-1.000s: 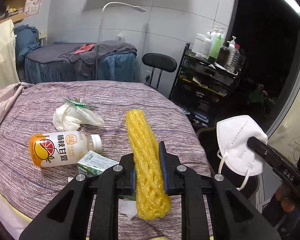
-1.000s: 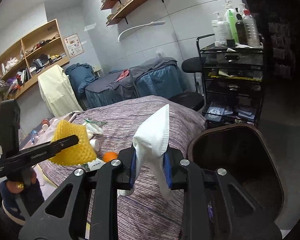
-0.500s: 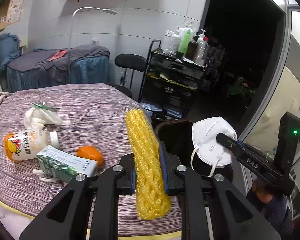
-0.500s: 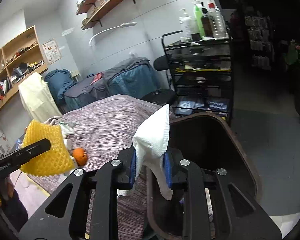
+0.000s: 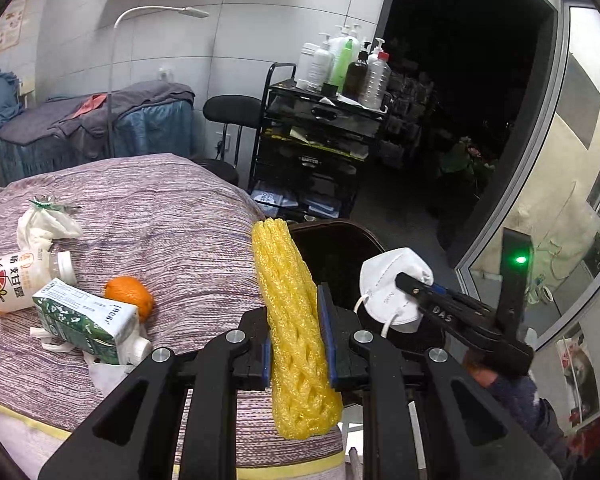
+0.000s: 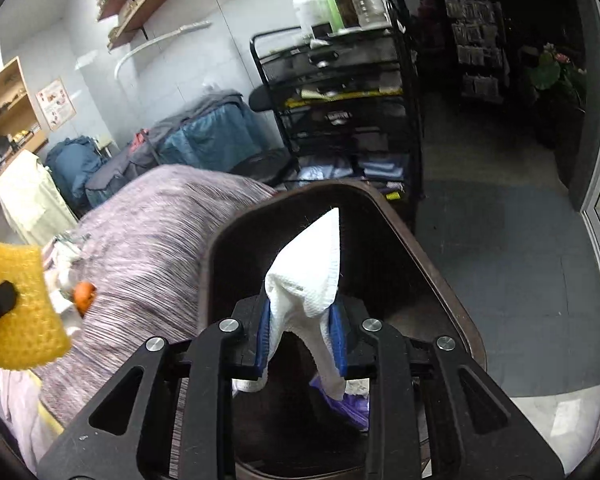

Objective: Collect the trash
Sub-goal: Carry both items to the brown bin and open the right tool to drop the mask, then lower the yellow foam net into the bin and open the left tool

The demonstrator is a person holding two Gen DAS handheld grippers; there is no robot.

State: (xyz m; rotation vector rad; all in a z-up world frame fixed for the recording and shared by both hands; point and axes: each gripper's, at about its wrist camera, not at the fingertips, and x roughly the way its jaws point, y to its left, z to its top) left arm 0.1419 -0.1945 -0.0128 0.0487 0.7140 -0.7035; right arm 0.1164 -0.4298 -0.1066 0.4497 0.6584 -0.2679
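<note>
Loosening right now, the right gripper [image 6: 302, 334] has its blue pads just starting to part around a white face mask [image 6: 306, 280], which sits between them directly above the dark brown trash bin [image 6: 456, 308]; the pads look as if they touch the fabric on both sides. The mask's ear loops [image 5: 370, 308] dangle below it in the left wrist view. The left gripper [image 5: 296, 338] is clenched on a yellow foam fruit net [image 5: 292, 320], held upright, over the near edge of the purple striped bedspread [image 5: 172, 232] and just short of the bin's rim.

Risks, as I judge them: the mask is light and soft, so it may cling to one pad or snag a loop on a finger instead of falling cleanly. If the hand pulls away too soon, the mask could be dragged out over the rim and land on the floor. The foam net is not yet above the opening; letting go here would drop it onto the bed's edge or down the gap beside the bin. The two grippers are near each other, so swinging the left one across could knock them together.

Left on the bedspread are a juice bottle [image 5: 16, 280], a green carton [image 5: 88, 320], an orange [image 5: 128, 296] and a crumpled white tissue [image 5: 44, 228].
</note>
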